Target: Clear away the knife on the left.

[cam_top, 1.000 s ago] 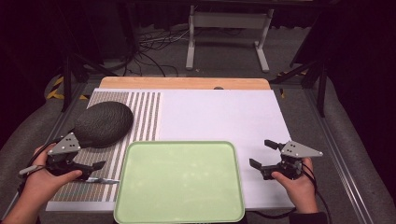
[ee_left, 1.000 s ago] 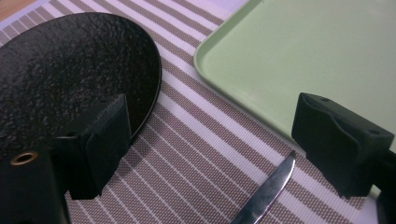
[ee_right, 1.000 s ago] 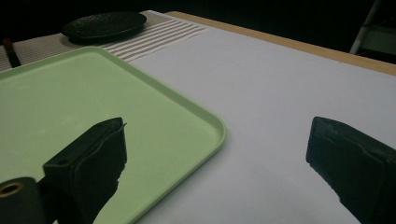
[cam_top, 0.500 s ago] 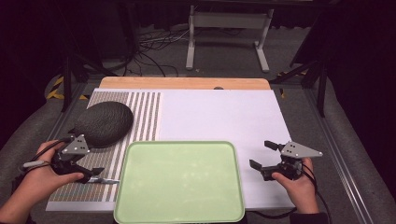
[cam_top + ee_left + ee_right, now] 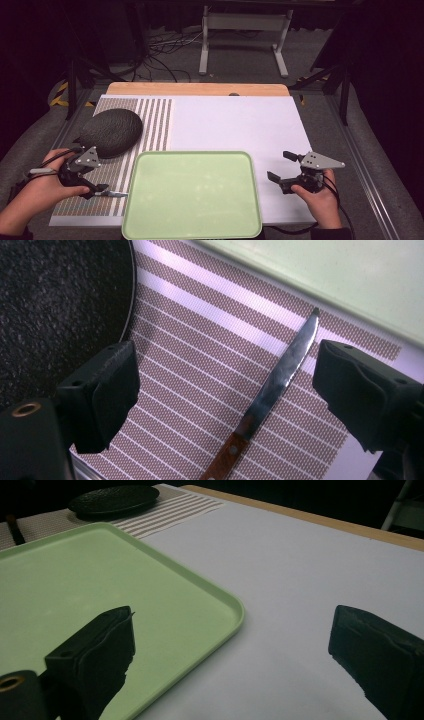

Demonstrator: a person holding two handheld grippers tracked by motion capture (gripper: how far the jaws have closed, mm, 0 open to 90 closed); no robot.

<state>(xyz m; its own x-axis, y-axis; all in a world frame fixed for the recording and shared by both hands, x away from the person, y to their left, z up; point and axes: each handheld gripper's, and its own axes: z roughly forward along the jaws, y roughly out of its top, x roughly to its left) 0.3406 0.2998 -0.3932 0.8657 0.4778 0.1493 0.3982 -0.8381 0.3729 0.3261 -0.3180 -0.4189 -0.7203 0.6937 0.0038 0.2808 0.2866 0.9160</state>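
A knife (image 5: 280, 375) with a wooden handle (image 5: 225, 457) lies on the striped mat (image 5: 200, 355), its tip close to the edge of a light green tray (image 5: 350, 275). My left gripper (image 5: 230, 375) is open, with one jaw on each side of the knife blade and not touching it. In the high view the left gripper (image 5: 92, 175) hovers at the mat's front left, and the knife (image 5: 112, 192) lies just left of the empty tray (image 5: 192, 195). My right gripper (image 5: 280, 166) is open and empty over the white tabletop, to the right of the tray (image 5: 100, 595).
A dark round plate (image 5: 111, 131) sits on the striped mat (image 5: 155, 125) behind the left gripper, and it lies far off as the plate (image 5: 115, 500) in the right gripper view. White table surface (image 5: 235, 120) stretches behind the tray to a wooden back edge (image 5: 200, 89).
My left gripper has shifted a little to the right, closer over the knife. The right gripper, tray and plate have not moved.
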